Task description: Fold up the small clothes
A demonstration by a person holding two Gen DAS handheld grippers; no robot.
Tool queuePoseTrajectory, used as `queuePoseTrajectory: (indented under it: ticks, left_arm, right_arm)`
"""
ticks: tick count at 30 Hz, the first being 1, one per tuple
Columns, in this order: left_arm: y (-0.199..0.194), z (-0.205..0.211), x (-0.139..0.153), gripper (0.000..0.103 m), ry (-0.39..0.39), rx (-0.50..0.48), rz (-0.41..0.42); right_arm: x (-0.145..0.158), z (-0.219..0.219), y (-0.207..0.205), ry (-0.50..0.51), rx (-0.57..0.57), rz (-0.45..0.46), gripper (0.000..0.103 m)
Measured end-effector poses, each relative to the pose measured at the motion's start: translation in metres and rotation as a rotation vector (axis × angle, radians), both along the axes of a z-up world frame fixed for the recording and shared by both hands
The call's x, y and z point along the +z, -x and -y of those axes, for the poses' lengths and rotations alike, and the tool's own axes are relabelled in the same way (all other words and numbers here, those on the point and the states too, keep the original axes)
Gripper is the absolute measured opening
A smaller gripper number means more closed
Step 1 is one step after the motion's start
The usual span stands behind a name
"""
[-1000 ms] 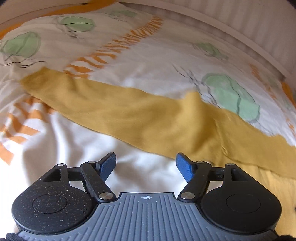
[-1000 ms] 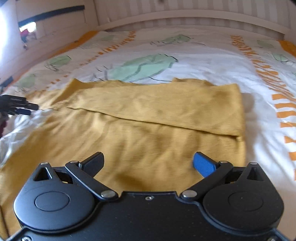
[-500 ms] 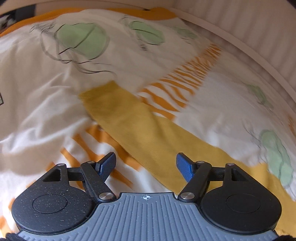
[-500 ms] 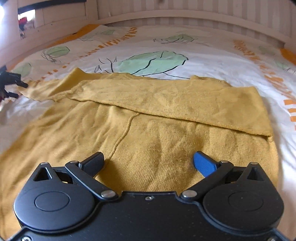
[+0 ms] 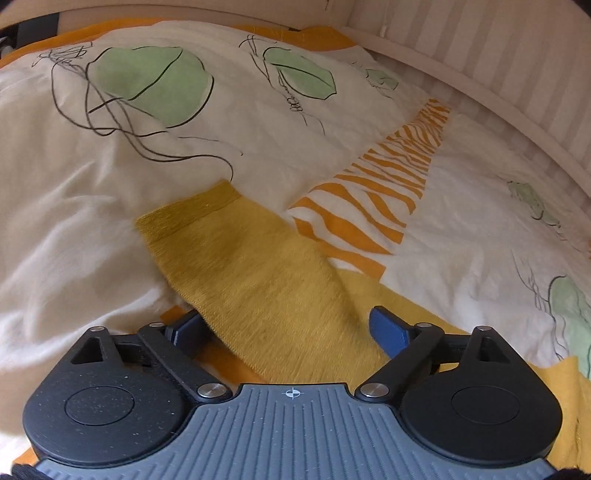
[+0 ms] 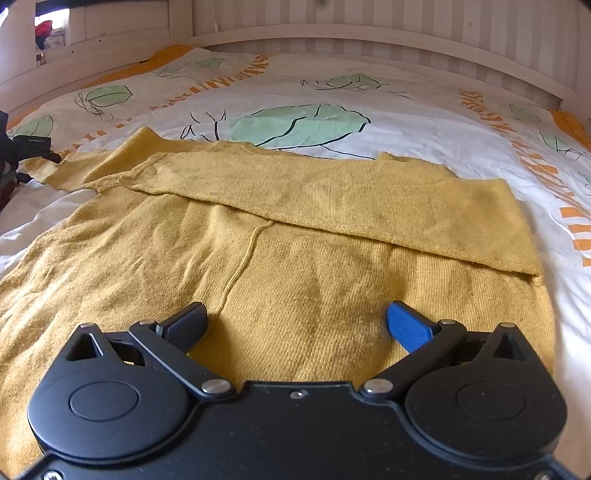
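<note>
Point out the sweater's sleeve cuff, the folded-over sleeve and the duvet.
sleeve cuff (image 5: 186, 212), left wrist view, ribbed end band.
folded-over sleeve (image 6: 369, 206), right wrist view, mid-length.
duvet (image 6: 424, 122), right wrist view, bare white patch.

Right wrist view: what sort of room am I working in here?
Most likely a bedroom. The mustard sweater lies on a bed covered by a white duvet printed with green leaves and orange stripes, bordered by a pale rail and a striped wall.
</note>
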State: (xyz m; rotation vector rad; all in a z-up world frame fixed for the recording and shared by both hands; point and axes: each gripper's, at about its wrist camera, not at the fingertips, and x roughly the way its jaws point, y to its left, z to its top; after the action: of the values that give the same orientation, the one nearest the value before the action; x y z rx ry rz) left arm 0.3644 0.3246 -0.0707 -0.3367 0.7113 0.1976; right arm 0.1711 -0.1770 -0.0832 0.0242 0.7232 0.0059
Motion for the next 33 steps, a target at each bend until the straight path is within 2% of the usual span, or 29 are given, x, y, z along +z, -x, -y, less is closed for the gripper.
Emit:
queuePoseTrajectory:
  ticks: [2,3,4,5,6,7,9,13,18,22,26,30,33]
  left_arm:
    - [-0.002,0.001,0.001,0.090,-0.011,0.003,-0.007]
    - [-0.003,0.002,0.002,0.084,-0.021,0.007,-0.013]
    - [-0.004,0.003,0.003,0.060,-0.039,0.014,-0.018]
    - [-0.003,0.004,0.005,0.045,-0.067,0.027,-0.016]
    - [-0.002,0.004,0.007,0.018,-0.079,0.038,-0.011]
    - [-0.001,0.001,0.009,0.004,-0.052,0.033,-0.006]
    - [0.003,-0.001,0.016,0.004,0.010,0.023,0.023]
    - [0.017,0.017,0.050,0.004,-0.019,0.004,0.092]
    - [0.035,0.059,0.115,0.004,-0.055,-0.090,0.206]
    - [0.049,0.106,0.166,0.004,-0.098,-0.184,0.292]
    - [0.065,0.157,0.206,0.004,-0.071,-0.260,0.377]
    - [0.074,0.216,0.229,0.004,-0.061,-0.352,0.433]
    - [0.078,0.265,0.228,0.004,-0.072,-0.435,0.450]
  right_arm:
    - [0.000,0.000,-0.001,0.000,-0.001,-0.007,0.103]
    - [0.001,0.000,-0.003,0.001,0.000,-0.013,0.103]
    - [0.002,0.000,-0.004,-0.001,0.000,-0.020,0.103]
    - [0.002,0.000,-0.005,-0.003,-0.001,-0.027,0.103]
    - [0.003,0.000,-0.006,-0.004,-0.001,-0.034,0.103]
    - [0.004,0.000,-0.007,-0.006,-0.003,-0.042,0.103]
    - [0.007,0.001,-0.009,-0.015,-0.004,-0.060,0.103]
    - [0.015,0.011,-0.013,-0.102,-0.003,-0.073,0.103]
    - [0.031,0.032,-0.012,-0.267,-0.027,-0.054,0.103]
    - [0.046,0.044,-0.002,-0.292,-0.036,-0.014,0.103]
    - [0.057,0.057,0.012,-0.303,-0.043,0.015,0.103]
    - [0.063,0.070,0.029,-0.321,-0.061,0.037,0.103]
    - [0.069,0.079,0.039,-0.340,-0.076,0.045,0.103]
